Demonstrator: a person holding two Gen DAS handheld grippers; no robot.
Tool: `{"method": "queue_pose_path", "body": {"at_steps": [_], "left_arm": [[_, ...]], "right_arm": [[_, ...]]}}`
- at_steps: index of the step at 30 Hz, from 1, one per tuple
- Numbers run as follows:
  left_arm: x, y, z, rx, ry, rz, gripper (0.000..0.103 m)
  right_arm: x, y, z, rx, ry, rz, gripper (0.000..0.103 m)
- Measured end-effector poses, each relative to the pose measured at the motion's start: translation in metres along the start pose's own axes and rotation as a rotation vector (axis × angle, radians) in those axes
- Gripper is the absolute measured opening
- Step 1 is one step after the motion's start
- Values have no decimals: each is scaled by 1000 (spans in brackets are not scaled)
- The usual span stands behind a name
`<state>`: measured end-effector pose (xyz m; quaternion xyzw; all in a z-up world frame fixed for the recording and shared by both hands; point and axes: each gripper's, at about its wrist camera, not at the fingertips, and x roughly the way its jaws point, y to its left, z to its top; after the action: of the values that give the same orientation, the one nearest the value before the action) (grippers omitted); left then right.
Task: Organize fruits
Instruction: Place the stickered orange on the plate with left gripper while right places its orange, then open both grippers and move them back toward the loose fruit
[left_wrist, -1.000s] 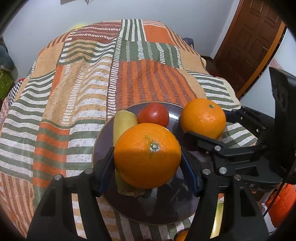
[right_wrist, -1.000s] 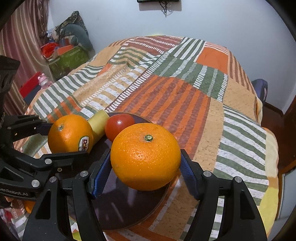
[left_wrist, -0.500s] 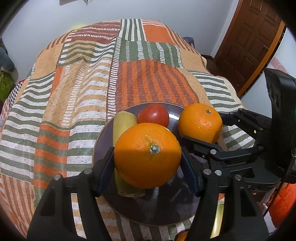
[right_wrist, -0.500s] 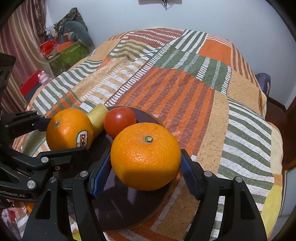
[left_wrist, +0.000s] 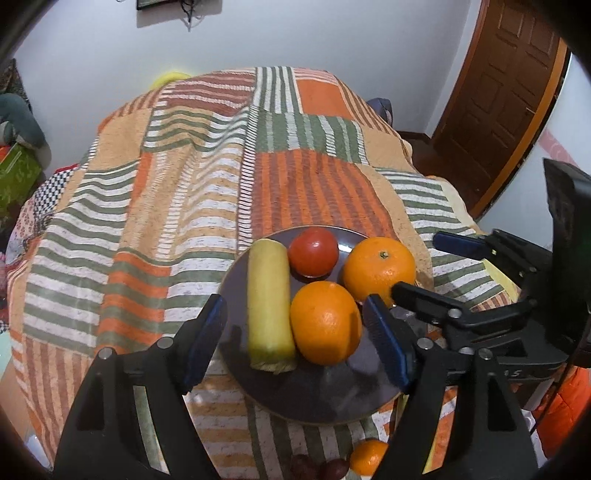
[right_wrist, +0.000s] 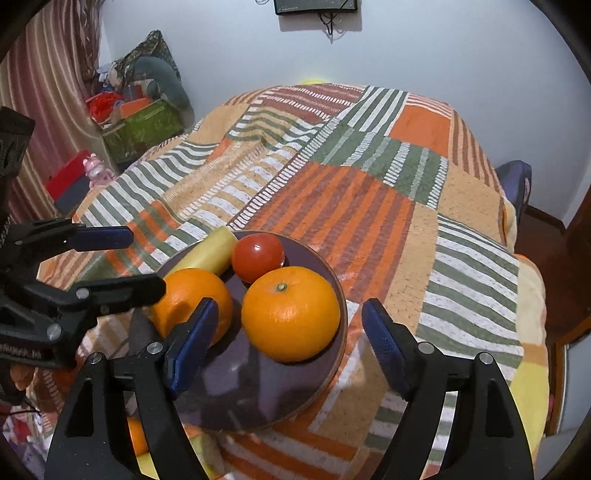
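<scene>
A dark round plate (left_wrist: 332, 391) (right_wrist: 258, 391) lies on the striped bedspread. On it lie a yellow banana-like fruit (left_wrist: 267, 306) (right_wrist: 208, 251), a red tomato (left_wrist: 313, 252) (right_wrist: 258, 256) and two oranges. My left gripper (left_wrist: 295, 343) (right_wrist: 110, 258) is open, raised above the plate; one orange (left_wrist: 325, 322) (right_wrist: 192, 308) rests below it. My right gripper (right_wrist: 288, 350) (left_wrist: 424, 266) is open above the other orange (right_wrist: 290, 313) (left_wrist: 379, 270), which rests at the plate's right rim.
A small orange (left_wrist: 367, 456) and dark grapes (left_wrist: 319, 467) lie at the near edge below the plate. A brown door (left_wrist: 498, 96) stands to the right. A green box (right_wrist: 142, 129) with clutter and a curtain stand to the left of the bed.
Both grippers opened and let go of their oranges, which now rest on the plate. Both grippers have pulled up and back from the plate.
</scene>
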<state>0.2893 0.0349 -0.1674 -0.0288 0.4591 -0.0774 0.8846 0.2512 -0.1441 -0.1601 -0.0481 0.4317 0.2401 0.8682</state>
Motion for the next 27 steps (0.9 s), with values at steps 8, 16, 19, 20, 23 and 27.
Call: {"method": "queue_pose_path", "body": {"at_steps": [8,16,19,20,23,27], "left_arm": [[-40,5,-18,1,-37,43,76],[-74,15,-54,-26,-37,72,76],[-80,22,-69,-43,-23,83,76],[-81,24,-73,-47,-17,86,76],[-83,31,-89,-62,8,98,76],[-82,40,-111,-72,40,115,76]], "right_arm": [[-38,14,-13,21,-38,-12,77],[-64,37,-38,29,-46,-28,81],[-64,45,-50,33,-26,-24,81],[-62,48,-54,33,-14,-23,81],[-57,55,-68,37,22,-12,81],[-43,68,-84,38,80,7,81]]}}
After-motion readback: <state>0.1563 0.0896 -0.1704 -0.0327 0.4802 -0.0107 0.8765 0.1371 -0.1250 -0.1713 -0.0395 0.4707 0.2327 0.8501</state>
